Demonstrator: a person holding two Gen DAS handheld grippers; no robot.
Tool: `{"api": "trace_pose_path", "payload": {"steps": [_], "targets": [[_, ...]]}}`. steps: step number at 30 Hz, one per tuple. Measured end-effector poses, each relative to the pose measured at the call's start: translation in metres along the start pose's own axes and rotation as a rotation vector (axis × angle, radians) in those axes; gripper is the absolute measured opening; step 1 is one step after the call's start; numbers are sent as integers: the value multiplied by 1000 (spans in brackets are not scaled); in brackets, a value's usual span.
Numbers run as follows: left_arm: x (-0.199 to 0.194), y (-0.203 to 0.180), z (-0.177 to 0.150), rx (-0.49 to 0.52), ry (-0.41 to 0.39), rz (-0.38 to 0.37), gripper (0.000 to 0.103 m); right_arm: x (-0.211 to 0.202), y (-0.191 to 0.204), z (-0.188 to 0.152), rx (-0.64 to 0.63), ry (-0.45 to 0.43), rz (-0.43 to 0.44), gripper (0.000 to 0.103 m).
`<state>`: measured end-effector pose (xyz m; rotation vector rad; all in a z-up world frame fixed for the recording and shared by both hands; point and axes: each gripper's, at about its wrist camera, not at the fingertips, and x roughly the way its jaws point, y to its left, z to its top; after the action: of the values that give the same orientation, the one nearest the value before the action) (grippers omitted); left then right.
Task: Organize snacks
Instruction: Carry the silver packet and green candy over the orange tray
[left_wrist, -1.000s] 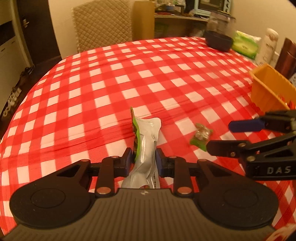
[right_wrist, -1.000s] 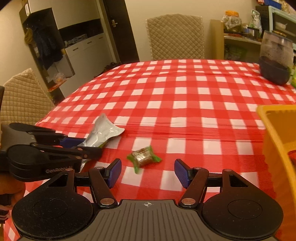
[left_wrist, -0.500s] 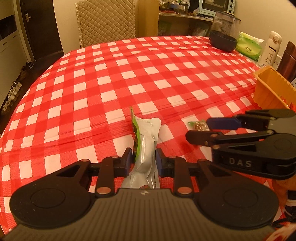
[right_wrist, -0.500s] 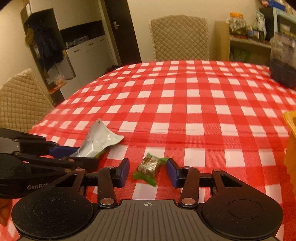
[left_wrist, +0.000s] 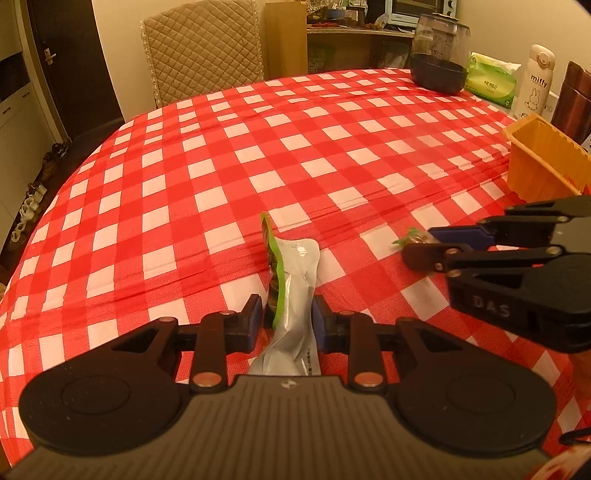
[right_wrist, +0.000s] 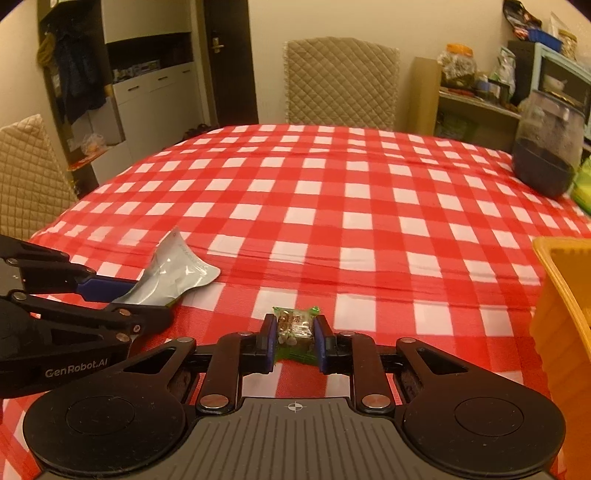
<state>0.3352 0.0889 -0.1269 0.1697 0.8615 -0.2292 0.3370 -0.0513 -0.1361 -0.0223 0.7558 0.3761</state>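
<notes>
Nut candy in green wrapper (right_wrist: 294, 328) clamped between pads of right gripper (right_wrist: 294, 341), long axis crosswise to fingers, at or just above checked tablecloth (right_wrist: 332, 206); contact with cloth not determinable. Silver-green snack pouch (left_wrist: 293, 295) pinched upright in left gripper (left_wrist: 287, 317), long axis along fingers. Orange basket (right_wrist: 561, 295) located right of right gripper, near; right hand judged nearer. Rightward carry judged next. Dark glass jar (right_wrist: 546, 147) at far edge.
</notes>
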Motion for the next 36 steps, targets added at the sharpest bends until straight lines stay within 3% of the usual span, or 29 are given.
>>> {"api": "trace_pose_path", "payload": {"steps": [12,29,36], "targets": [[-26,-17,-7,-124,-19,-27,24,-54,-16,-11,63,-23,-24,21],[-143,-87,-23,-321,-110,-37,24,-192,-42,-28,165,-71,-57,21],[-179,-117,-27,-319,-130,-61,24,-240,-52,-44,192,-91,-62,21]]}}
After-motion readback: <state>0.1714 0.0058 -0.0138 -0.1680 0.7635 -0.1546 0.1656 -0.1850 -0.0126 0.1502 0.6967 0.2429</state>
